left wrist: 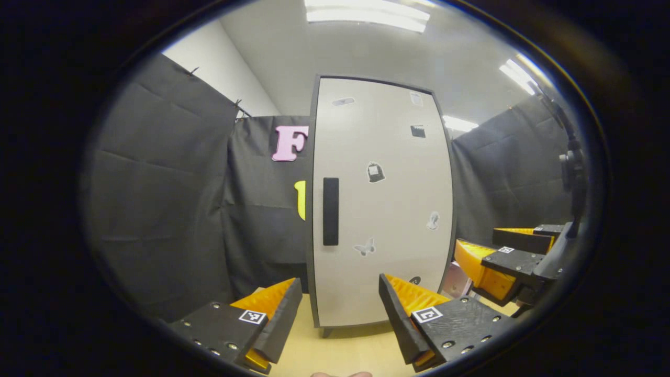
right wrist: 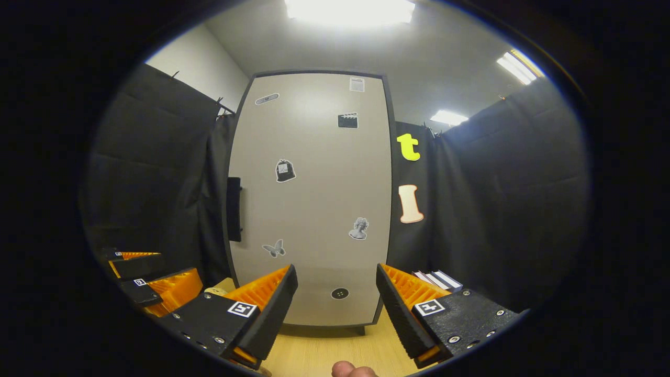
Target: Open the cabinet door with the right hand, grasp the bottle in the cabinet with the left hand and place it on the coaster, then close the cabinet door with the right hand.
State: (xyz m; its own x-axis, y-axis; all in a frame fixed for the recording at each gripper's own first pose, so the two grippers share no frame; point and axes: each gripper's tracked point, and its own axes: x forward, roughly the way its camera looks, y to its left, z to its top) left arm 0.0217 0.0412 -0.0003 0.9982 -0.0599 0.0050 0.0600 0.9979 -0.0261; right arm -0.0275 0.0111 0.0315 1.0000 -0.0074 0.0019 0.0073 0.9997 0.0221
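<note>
In the left gripper view the left tool [left wrist: 340,319] sits lowest and nearest, its two fingers spread wide apart with nothing between them but bare desk [left wrist: 340,351], and the tip of a finger [left wrist: 340,374] of the person holding it peeks in at the bottom rim. Just past those fingers stands the cabinet [left wrist: 382,209], a tall pale box on short feet planted on the light wooden desk, its door shut flat in its dark frame. A dark vertical handle [left wrist: 330,211] runs along the door's left side, and small stickers [left wrist: 375,172] are scattered over the panel. To the right in the same view, a little farther off, the right tool [left wrist: 502,256] hovers beside the cabinet's right edge, its fingers parted and empty. In the right gripper view the right tool's own fingers [right wrist: 272,303] likewise stand wide open, holding nothing, with a fingertip [right wrist: 350,370] at the bottom rim; the cabinet door fills the middle ground ahead, the handle seen edge-on at its left side. The left tool [right wrist: 152,283] shows low at the left, near the cabinet's left corner. A small stack of flat things [right wrist: 437,280] lies on the desk to the cabinet's right. With the door closed, the bottle cannot be seen, and I cannot make out the coaster. Black cloth walls the booth behind.
</note>
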